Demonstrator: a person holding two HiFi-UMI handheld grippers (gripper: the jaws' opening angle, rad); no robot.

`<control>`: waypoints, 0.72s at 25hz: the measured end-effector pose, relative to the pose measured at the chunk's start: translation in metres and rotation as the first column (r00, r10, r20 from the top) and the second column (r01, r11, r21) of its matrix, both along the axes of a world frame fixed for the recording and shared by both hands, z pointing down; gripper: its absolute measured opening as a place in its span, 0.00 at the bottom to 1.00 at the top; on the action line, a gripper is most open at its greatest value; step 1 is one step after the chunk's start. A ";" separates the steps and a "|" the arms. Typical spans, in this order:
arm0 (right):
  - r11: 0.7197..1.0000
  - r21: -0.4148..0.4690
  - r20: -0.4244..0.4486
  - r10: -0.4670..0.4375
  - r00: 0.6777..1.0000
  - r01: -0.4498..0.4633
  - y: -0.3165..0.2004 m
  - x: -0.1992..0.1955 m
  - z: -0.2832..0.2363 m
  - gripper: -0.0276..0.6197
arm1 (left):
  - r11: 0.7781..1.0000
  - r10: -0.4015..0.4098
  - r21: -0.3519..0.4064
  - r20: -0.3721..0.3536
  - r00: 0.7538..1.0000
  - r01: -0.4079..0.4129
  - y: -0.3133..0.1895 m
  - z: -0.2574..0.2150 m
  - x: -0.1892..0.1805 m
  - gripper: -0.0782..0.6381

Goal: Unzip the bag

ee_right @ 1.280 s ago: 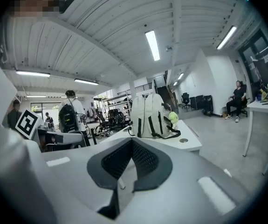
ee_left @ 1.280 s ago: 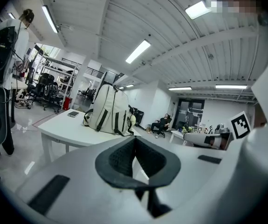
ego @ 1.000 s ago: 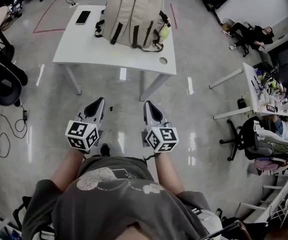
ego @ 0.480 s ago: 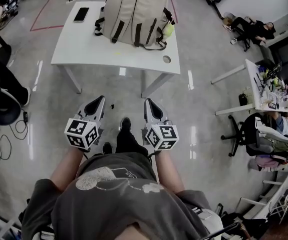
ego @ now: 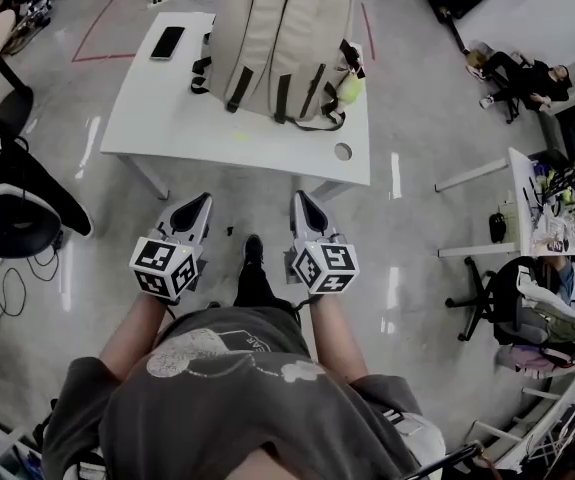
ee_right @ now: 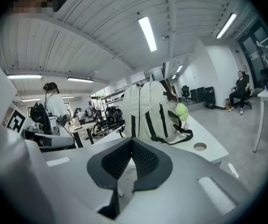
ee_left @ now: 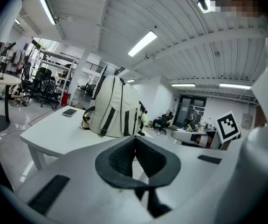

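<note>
- My left tongs [ego: 193, 208] are closed, the two dark pads pressed together at the tip with nothing between them. I hold them low in front of my body, over the grey floor [ego: 417, 228].
- My right tongs [ego: 304, 204] are closed as well and empty, held near the left ones and about level with them.
- The bag [ego: 282, 38], a pale beige backpack with dark straps, stands upright on the white worktop [ego: 157, 118]. It is ahead of both tongs and well apart from them.
- Its strap side faces me, and a yellow-green ball [ego: 348, 88] hangs at its right side.
- I cannot tell from here how its zip stands.
- A dark phone [ego: 167, 42] lies flat on the worktop left of the bag, near the far left corner.
- A round hole [ego: 343, 152] sits in the worktop near its front right corner.
- My shoe [ego: 253, 250] shows on the floor between the two tongs.
</note>
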State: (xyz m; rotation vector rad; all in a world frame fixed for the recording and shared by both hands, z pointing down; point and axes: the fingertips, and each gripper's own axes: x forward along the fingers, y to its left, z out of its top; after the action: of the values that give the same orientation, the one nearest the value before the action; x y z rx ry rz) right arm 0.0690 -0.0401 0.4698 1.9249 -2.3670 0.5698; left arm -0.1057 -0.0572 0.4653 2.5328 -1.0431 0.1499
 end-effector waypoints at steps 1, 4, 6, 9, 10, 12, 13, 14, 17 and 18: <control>1.000 0.001 0.004 -0.003 1.000 0.003 -0.011 0.005 -0.001 0.04 | 1.000 -0.003 -0.005 0.002 1.000 0.003 -0.009 0.000 0.006 0.12; 1.000 -0.001 -0.006 -0.013 1.000 0.013 -0.041 0.023 -0.001 0.04 | 1.000 -0.008 -0.016 0.006 1.000 0.008 -0.036 0.001 0.025 0.12; 1.000 -0.003 -0.022 -0.017 1.000 0.017 -0.061 0.035 0.000 0.04 | 1.000 -0.014 -0.016 0.010 1.000 0.014 -0.056 0.001 0.037 0.12; 1.000 -0.011 -0.043 -0.029 0.999 0.029 -0.089 0.053 -0.001 0.04 | 0.999 -0.037 -0.018 0.010 0.999 0.037 -0.085 -0.002 0.053 0.12; 0.999 -0.012 -0.049 -0.036 0.998 0.035 -0.098 0.058 -0.001 0.04 | 0.999 -0.043 -0.020 0.010 0.999 0.043 -0.093 -0.002 0.058 0.12; 0.999 -0.011 -0.058 -0.051 0.997 0.051 -0.117 0.066 -0.001 0.04 | 0.998 -0.051 -0.022 0.016 0.999 0.051 -0.108 -0.001 0.068 0.12; 0.998 -0.011 -0.062 -0.059 0.996 0.059 -0.125 0.070 0.000 0.04 | 0.998 -0.054 -0.023 0.019 0.998 0.054 -0.115 0.000 0.073 0.12; 0.998 -0.011 -0.065 -0.068 0.996 0.067 -0.134 0.073 0.001 0.04 | 0.998 -0.058 -0.023 0.022 0.998 0.058 -0.122 0.001 0.078 0.12; 0.996 -0.018 -0.069 -0.090 0.994 0.089 -0.159 0.083 0.006 0.04 | 0.997 -0.075 -0.021 0.024 0.997 0.076 -0.144 0.002 0.091 0.12; 0.995 -0.020 -0.069 -0.099 0.993 0.098 -0.167 0.086 0.007 0.04 | 0.996 -0.082 -0.019 0.025 0.996 0.083 -0.150 0.002 0.095 0.12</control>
State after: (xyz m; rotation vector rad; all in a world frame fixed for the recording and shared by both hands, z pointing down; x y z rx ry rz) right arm 0.1546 -0.2069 0.4768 1.7790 -2.3906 0.5054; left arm -0.0111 -0.2076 0.4669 2.4710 -1.1476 0.1674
